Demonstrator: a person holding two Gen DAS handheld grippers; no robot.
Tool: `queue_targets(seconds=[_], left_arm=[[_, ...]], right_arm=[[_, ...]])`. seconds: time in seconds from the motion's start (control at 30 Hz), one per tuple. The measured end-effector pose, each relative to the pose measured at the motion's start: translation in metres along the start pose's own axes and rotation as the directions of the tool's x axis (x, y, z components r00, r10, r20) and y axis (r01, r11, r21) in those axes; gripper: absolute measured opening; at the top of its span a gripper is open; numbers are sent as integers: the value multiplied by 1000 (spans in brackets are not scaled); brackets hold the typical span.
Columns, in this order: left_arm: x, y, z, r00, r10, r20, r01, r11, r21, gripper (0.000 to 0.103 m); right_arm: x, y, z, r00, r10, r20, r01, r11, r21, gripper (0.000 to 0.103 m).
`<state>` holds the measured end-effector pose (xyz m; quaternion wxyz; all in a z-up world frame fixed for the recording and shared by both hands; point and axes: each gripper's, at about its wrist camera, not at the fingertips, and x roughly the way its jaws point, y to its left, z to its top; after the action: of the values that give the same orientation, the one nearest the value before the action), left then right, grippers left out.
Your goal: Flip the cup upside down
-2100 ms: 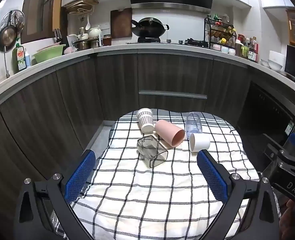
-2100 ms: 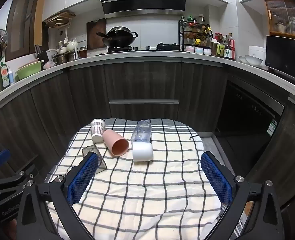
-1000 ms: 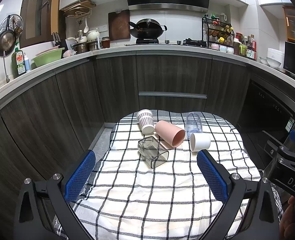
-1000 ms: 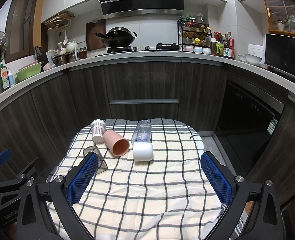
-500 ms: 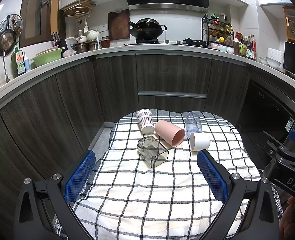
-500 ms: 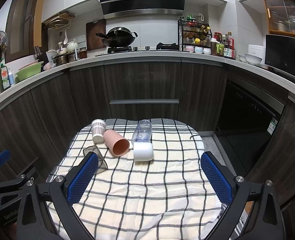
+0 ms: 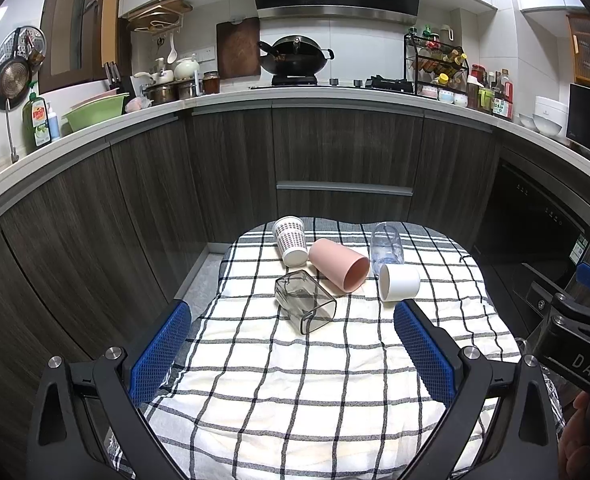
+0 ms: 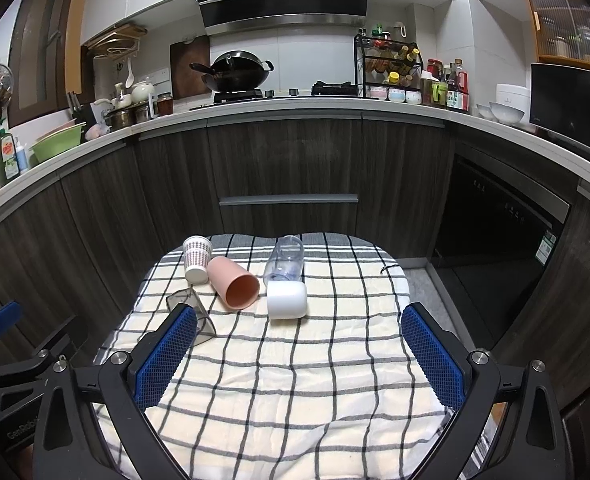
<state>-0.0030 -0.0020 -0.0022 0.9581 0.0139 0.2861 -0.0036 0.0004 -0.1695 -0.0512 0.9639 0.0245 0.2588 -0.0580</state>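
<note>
Several cups lie on their sides on a checked cloth [image 7: 295,380]: a dotted white cup [image 7: 291,240], a pink cup [image 7: 338,264], a clear cup [image 7: 387,242], a white cup [image 7: 399,282] and a smoky square cup [image 7: 305,302]. The right wrist view shows the dotted cup [image 8: 197,259], pink cup [image 8: 234,283], clear cup [image 8: 286,259], white cup [image 8: 287,299] and smoky cup [image 8: 189,310], partly hidden by a fingertip. My left gripper [image 7: 293,352] is open and empty, short of the cups. My right gripper [image 8: 299,356] is open and empty too.
The cloth [image 8: 295,360] covers a small table in front of dark curved cabinets [image 7: 343,152]. A counter above carries a wok [image 7: 295,58], a spice rack [image 7: 435,66] and bowls. The right gripper's body [image 7: 575,336] shows at the right edge of the left wrist view.
Almost nothing: both grippers hold nearly still and stay open. The cups have not moved.
</note>
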Motion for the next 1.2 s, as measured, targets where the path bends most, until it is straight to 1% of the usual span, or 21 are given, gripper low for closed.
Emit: queue_targets(seconds=[0.03, 0.6, 0.7, 0.83, 0.87, 1.2], left_arm=[[0, 0, 0, 1000, 1, 0, -1, 1000, 0, 103], [0, 1, -4, 1000, 0, -9, 0, 1000, -1, 103], [12, -2, -11, 1000, 3, -19, -3, 1000, 3, 103], [20, -3, -8, 999, 1, -39, -1, 1000, 5, 103], [22, -3, -9, 999, 3, -44, -2, 1000, 5, 103], [42, -6, -4, 997, 2, -79, -2, 1000, 8, 103]], right_arm=[[4, -1, -4, 1000, -1, 0, 1, 1000, -1, 103], [6, -2, -5, 1000, 0, -5, 0, 1000, 2, 103], [7, -2, -6, 1000, 1, -8, -1, 1000, 2, 102], [23, 1, -10, 1000, -2, -22, 2, 1000, 4, 103], [22, 1, -4, 1000, -2, -23, 2, 1000, 4, 103], [36, 3, 4, 999, -1, -54, 1, 1000, 3, 103]])
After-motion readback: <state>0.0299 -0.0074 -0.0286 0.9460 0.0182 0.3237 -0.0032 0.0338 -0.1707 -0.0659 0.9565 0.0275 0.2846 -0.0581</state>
